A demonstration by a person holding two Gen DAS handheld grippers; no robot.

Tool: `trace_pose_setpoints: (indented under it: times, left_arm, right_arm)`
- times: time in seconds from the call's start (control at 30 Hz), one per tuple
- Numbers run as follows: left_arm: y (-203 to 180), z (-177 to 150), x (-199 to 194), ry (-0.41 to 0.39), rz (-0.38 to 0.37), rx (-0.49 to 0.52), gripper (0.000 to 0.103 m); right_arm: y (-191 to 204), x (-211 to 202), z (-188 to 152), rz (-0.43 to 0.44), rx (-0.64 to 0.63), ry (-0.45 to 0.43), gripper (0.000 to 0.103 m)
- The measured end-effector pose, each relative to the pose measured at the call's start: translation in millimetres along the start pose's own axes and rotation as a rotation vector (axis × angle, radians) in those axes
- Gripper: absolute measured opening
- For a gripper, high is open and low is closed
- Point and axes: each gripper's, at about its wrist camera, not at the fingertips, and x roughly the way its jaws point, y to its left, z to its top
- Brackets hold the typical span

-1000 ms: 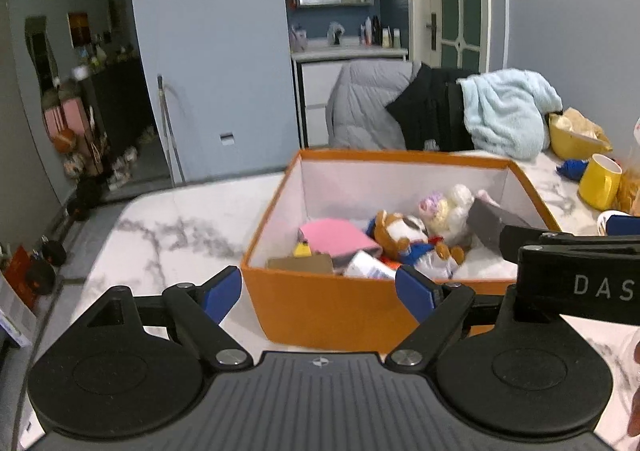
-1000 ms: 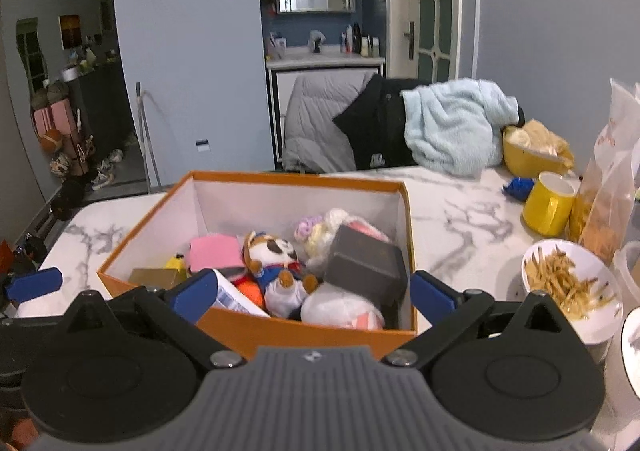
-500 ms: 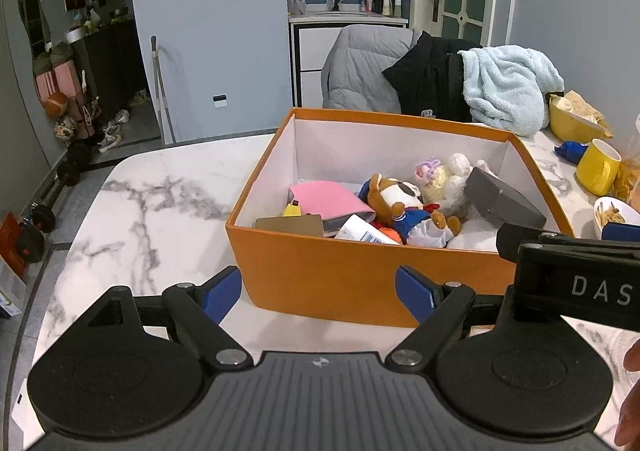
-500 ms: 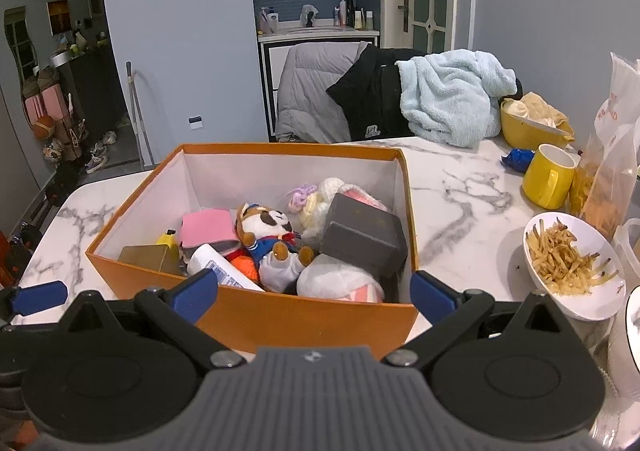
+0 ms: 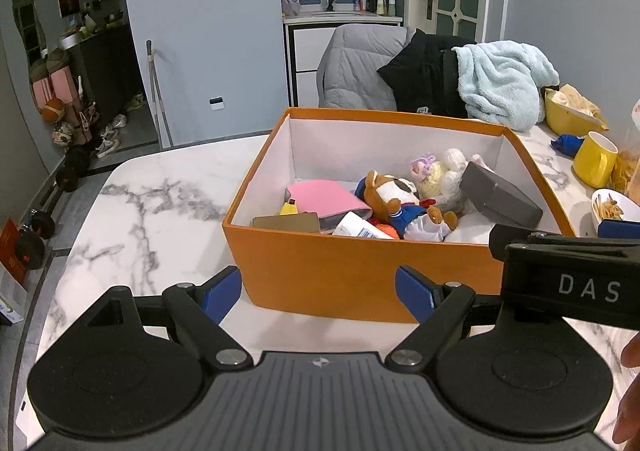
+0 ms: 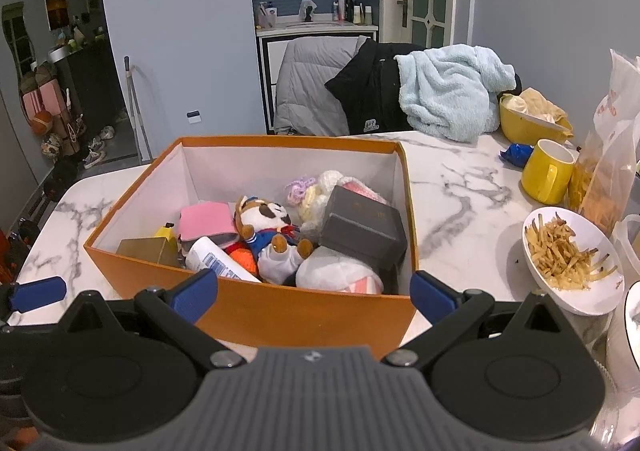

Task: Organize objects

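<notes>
An orange box [image 5: 360,275] [image 6: 280,315] stands on the marble table. It holds a raccoon plush [image 5: 394,195] [image 6: 266,221], a pink pouch [image 5: 324,195], a dark grey case [image 5: 500,197] [image 6: 362,229], a white tube [image 6: 216,263] and pale knitted toys [image 5: 438,167]. My left gripper [image 5: 320,293] is open and empty, in front of the box's near wall. My right gripper [image 6: 314,293] is open and empty, also at the near wall; its body shows at the right of the left wrist view [image 5: 568,283].
A yellow mug [image 6: 546,171], a white bowl of fries [image 6: 572,259], a snack bag [image 6: 608,175] and a yellow bowl [image 6: 528,121] stand right of the box. Coats and a light blue blanket [image 6: 448,91] hang on chairs behind the table. The table's edge lies to the left [image 5: 92,211].
Both grippers have pulled back and risen a little, so the box looks farther and more of its inside shows. Both stay open and empty.
</notes>
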Motion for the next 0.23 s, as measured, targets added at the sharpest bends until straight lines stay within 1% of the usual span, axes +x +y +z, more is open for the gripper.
trace_pose_setpoints:
  times: [0.23]
  left_arm:
    - [-2.1, -1.0, -0.9, -0.008, -0.002, 0.006, 0.099]
  right_arm:
    - [0.0, 1.0, 0.1, -0.001, 0.002, 0.003, 0.102]
